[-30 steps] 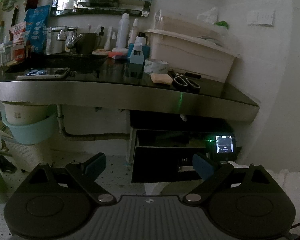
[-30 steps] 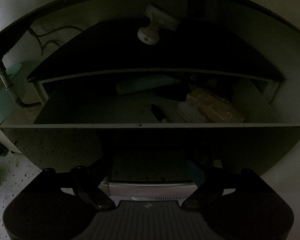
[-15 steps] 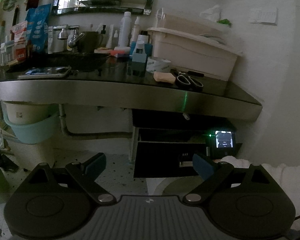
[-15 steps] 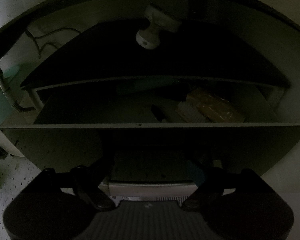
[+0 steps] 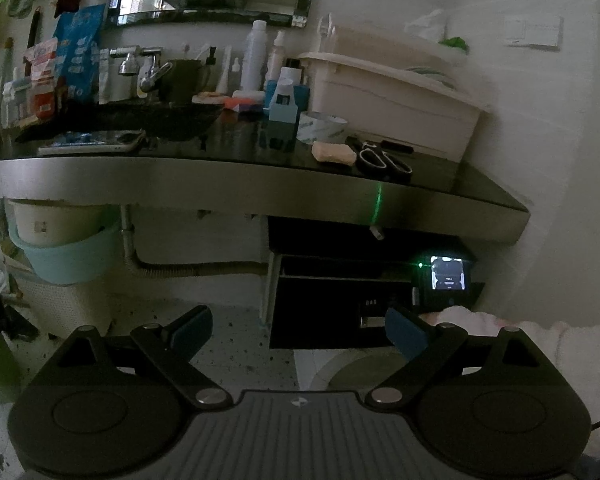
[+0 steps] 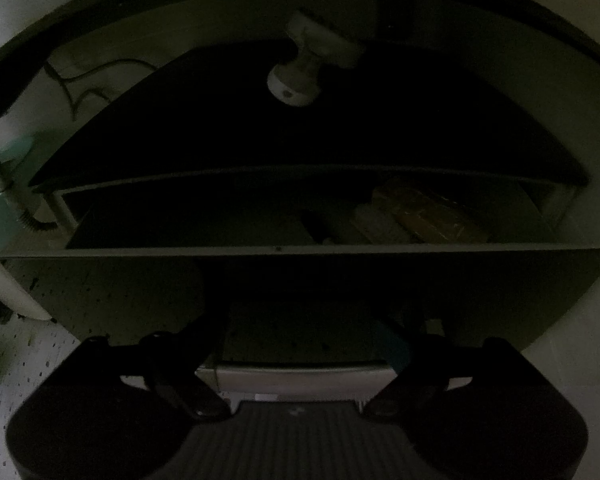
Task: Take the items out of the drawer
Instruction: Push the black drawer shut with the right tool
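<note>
Right wrist view: your right gripper point(image 6: 300, 344) hangs low before the front panel of the open drawer point(image 6: 300, 250), fingers apart and opening, nothing between them. The goods lie beyond and above the fingers, past the front panel, in the drawer's right half: a brown packet point(image 6: 428, 216) with its long axis running from the back toward the front right corner, a pale brush-like item point(image 6: 380, 226) just beside it on the left, and a small dark object point(image 6: 318, 226) near the middle; the dimness hides what they are. A closed upper drawer with a white knob point(image 6: 304, 76) overhangs the opening, so the approach must, in all likelihood, clear the front panel and stay under that overhang.

Left wrist view: your left gripper point(image 5: 300, 330) is well apart from the drawer, fingers spread wide and empty. The right hand is much the nearer. On the counter point(image 5: 260, 184) above, near its front edge, lie scissors point(image 5: 384, 160) and a soap bar point(image 5: 334, 153), beside a tape roll point(image 5: 322, 128) and a storage bin point(image 5: 392, 100).
</note>
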Available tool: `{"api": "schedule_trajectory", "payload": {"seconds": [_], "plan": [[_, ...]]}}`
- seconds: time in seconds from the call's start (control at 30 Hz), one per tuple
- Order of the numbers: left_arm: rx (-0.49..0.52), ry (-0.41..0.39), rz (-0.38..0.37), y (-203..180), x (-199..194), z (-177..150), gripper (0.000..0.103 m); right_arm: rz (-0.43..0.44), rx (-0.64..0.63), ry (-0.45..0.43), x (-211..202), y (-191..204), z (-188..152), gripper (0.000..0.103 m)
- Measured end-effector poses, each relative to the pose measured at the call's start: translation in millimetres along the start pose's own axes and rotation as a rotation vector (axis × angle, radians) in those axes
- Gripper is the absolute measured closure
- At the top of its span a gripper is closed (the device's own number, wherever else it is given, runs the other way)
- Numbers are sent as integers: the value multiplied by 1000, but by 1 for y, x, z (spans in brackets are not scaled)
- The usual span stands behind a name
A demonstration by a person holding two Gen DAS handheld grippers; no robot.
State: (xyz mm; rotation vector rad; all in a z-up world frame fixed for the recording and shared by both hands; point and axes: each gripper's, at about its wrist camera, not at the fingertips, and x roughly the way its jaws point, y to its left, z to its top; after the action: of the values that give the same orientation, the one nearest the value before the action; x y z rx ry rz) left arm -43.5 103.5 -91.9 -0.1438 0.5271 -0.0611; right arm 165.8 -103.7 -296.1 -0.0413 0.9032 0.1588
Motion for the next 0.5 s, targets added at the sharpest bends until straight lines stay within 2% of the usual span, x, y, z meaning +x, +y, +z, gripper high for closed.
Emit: {"api": "schedule_trajectory", "payload": {"seconds": [0.5], "plan": [[-8,11,8,4,1,1,9,-1,4,3,0,0,2,17]]}}
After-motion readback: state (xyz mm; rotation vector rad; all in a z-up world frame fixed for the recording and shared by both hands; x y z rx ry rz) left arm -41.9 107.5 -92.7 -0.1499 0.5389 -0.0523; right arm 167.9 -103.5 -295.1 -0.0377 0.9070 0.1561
